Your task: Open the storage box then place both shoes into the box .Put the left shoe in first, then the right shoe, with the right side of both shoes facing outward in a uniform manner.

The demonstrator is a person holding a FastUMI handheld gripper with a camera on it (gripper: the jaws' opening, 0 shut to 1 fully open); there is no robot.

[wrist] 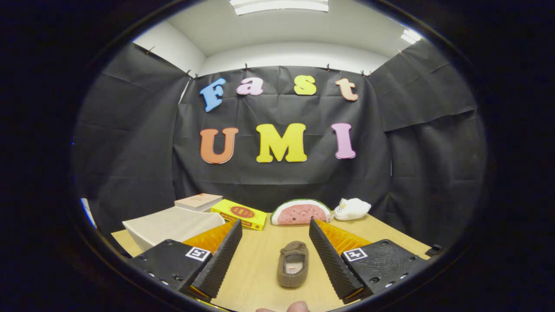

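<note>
A brown slipper-style shoe lies on the wooden table, toe pointing away, between my two fingers and touching neither. My gripper is open, its fingers spread wide on either side of the shoe. A pale grey storage box sits to the left, beyond my left finger, its lid seeming tilted. A fingertip of a person's hand shows just below the shoe's heel.
Behind the box lies a tan book. A yellow box rests beside it. A watermelon-slice toy and a white plush toy sit at the table's far edge against the black cloth wall.
</note>
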